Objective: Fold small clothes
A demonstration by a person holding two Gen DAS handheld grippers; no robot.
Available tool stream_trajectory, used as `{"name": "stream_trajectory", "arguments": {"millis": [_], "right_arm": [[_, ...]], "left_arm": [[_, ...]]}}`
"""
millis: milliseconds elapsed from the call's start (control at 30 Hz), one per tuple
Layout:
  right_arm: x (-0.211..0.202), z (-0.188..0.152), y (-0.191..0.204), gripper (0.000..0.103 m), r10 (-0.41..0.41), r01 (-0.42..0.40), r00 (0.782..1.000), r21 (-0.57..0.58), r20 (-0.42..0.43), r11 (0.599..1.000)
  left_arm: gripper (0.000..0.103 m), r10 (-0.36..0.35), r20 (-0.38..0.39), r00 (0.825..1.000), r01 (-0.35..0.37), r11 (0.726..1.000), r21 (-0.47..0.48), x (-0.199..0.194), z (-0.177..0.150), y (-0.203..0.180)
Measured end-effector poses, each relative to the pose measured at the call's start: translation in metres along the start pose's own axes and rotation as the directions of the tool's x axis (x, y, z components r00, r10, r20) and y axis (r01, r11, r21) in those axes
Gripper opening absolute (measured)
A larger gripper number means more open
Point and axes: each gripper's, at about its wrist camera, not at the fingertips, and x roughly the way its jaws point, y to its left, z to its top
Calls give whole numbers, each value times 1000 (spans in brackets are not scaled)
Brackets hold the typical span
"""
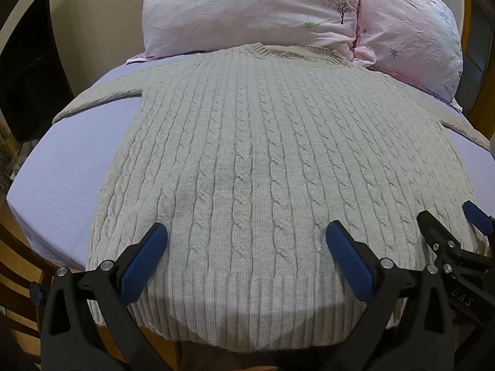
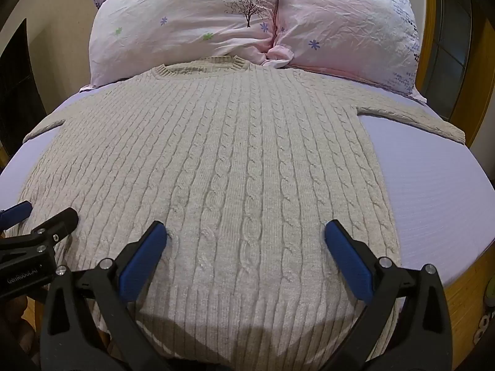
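Ribbed hem of the cable-knit sweater (image 1: 247, 309) sits nearest both lenses, hanging slightly over the bed's near edge. Sweater beige, spread flat and face up on the lavender sheet (image 1: 62, 179), collar (image 1: 294, 52) at the far end touching the pillows, sleeves out to either side.

Left gripper (image 1: 246, 241): jaws spread wide over the lower left part of the body, blue pads (image 1: 145, 262) resting on or just above the knit, nothing between them. Right gripper (image 2: 246, 239): same, jaws wide apart over the lower right part, holding nothing.

Left wrist view only: the left sleeve (image 1: 99, 99) running out toward the bed's side, a dark panel (image 1: 31, 68) against the wall beyond it, and the right gripper entering at the right edge.

Right wrist view only: the right sleeve (image 2: 411, 117) full length to its cuff, a wooden bed frame (image 2: 464, 296) side below the sheet, and the left gripper at the left edge.

Two pink floral pillows (image 2: 191, 21), tree print, stand side by side at the head in both views.
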Motion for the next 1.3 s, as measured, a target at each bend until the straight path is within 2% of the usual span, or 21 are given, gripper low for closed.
{"name": "stream_trajectory", "arguments": {"millis": [1300], "right_arm": [[5, -2, -1, 101, -1, 1, 1000, 1, -7, 1000]], "left_arm": [[102, 0, 6, 1000, 0, 1000, 0, 0, 0, 0]]}}
